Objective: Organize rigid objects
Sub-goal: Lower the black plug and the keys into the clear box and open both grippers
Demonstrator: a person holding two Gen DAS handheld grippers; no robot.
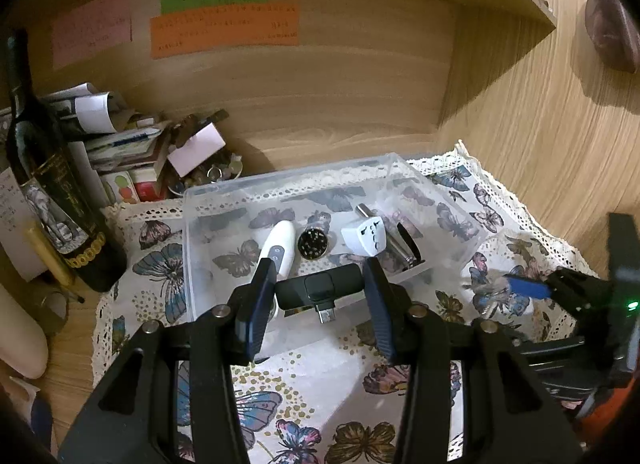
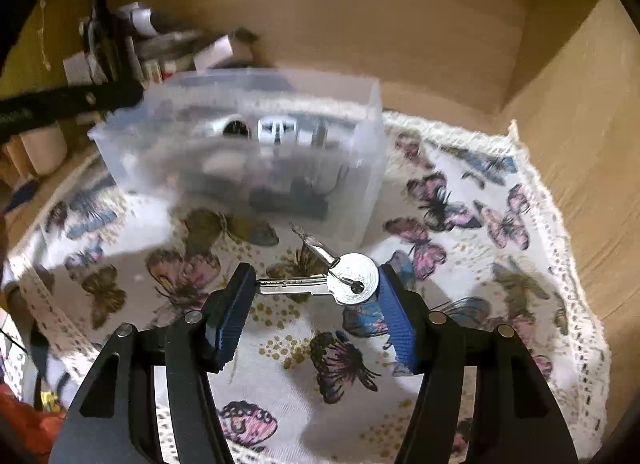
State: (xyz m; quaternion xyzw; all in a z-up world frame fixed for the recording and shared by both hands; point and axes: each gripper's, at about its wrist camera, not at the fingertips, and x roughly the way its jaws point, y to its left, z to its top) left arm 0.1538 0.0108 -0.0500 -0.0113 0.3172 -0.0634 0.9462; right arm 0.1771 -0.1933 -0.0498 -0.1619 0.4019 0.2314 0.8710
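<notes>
1. Left cam only: left tool (image 1: 320,284) pinches a black adapter (image 1: 318,289) over the near edge of the clear bin (image 1: 208,200); its long axis runs side to side, plug pointing back toward the cam.
2. Right cam only: right tool (image 2: 316,284) grips silver keys (image 2: 344,278) above the butterfly cloth (image 2: 460,256), in front of the bin; main key lies crosswise, blade tip leftward, w/ a second key angled toward the bin.

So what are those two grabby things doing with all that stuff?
Someone is tidying small things into a clear box. The left hand-held gripper grips a black adapter at the box's near edge. The right hand-held gripper grips keys over the butterfly cloth. A white plug is already inside.
</notes>
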